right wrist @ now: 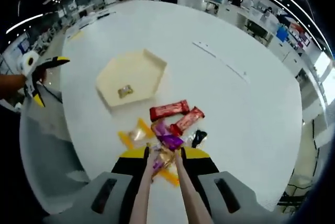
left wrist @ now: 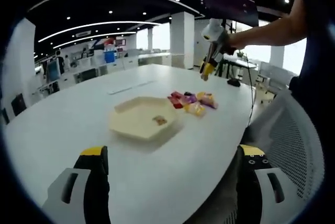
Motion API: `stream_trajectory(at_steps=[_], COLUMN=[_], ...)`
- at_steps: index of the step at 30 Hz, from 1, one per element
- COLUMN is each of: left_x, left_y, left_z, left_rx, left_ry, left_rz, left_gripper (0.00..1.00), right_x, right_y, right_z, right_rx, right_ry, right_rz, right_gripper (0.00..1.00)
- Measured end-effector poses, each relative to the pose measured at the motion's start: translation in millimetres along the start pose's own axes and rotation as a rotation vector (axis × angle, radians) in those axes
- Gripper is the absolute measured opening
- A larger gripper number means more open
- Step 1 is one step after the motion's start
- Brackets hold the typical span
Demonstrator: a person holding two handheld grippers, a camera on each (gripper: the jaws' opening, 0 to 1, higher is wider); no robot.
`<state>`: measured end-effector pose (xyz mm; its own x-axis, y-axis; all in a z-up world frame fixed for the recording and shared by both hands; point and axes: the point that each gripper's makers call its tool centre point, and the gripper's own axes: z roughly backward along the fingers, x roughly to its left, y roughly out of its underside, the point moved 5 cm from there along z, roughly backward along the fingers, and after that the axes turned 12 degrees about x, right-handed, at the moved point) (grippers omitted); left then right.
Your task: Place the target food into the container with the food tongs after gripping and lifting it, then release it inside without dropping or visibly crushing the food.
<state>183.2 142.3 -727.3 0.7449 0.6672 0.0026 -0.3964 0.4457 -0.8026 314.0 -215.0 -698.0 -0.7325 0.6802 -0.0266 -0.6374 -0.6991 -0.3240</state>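
Observation:
A cream hexagonal tray [left wrist: 137, 124] lies on the white table with one wrapped snack [left wrist: 159, 120] in it. Beside it is a pile of wrapped snacks [left wrist: 191, 102], red, purple and gold. My left gripper [left wrist: 172, 156] hangs low at the table's near edge, open and holding nothing. My right gripper [left wrist: 208, 69] is held in the air beyond the pile. In the right gripper view, my right gripper [right wrist: 163, 155] is shut on food tongs [right wrist: 141, 192], whose arms reach over the pile [right wrist: 170, 124]. A gold wrapper [right wrist: 165, 160] shows between the tong arms; I cannot tell whether it is gripped. The tray [right wrist: 137, 69] lies beyond the pile.
The round white table [left wrist: 63, 124] has wide bare areas around the tray. A mesh chair back [left wrist: 293, 140] stands at its right edge. A person's arm [left wrist: 267, 31] holds the right gripper. The left gripper [right wrist: 39, 72] shows at the left of the right gripper view.

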Motion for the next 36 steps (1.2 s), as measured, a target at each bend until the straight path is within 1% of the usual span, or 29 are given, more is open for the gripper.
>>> stream_trajectory(at_steps=[6, 11, 13, 15, 20, 23, 32, 36], left_x=[3.4, 5.6, 5.2, 4.8, 5.2, 5.4, 7.3, 7.7], left_y=[-1.2, -1.3, -1.4, -1.5, -0.7, -0.8, 0.0, 0.4], left_z=[1.2, 1.2, 0.9, 0.6, -0.4, -0.4, -0.9, -1.1], left_rx=[-0.008, -0.008, -0.007, -0.006, -0.001, 0.001, 0.003, 0.005], left_ry=[-0.016, -0.021, -0.02, -0.019, -0.016, -0.017, -0.019, -0.018], left_rz=[0.007, 0.013, 0.013, 0.011, 0.011, 0.012, 0.016, 0.018], left_gripper=[1.0, 1.0, 1.0, 1.0, 1.0, 1.0, 1.0, 1.0], right_x=[-0.7, 2.5, 2.4, 2.2, 2.0, 0.3, 0.4, -0.3], right_y=[5.1, 11.1, 13.3, 15.3, 21.9, 25.0, 31.5, 33.2], right_z=[-11.3, -18.3, -22.7, -26.2, -39.2, -46.7, -60.0, -64.4], right_rx=[0.006, 0.008, 0.004, 0.006, 0.027, 0.039, 0.064, 0.077], right_ry=[-0.003, -0.002, -0.013, -0.007, -0.002, -0.005, -0.02, -0.014], right_rz=[-0.018, -0.051, -0.083, -0.085, -0.104, -0.143, -0.195, -0.209], right_gripper=[0.24, 0.24, 0.24, 0.24, 0.24, 0.24, 0.24, 0.25])
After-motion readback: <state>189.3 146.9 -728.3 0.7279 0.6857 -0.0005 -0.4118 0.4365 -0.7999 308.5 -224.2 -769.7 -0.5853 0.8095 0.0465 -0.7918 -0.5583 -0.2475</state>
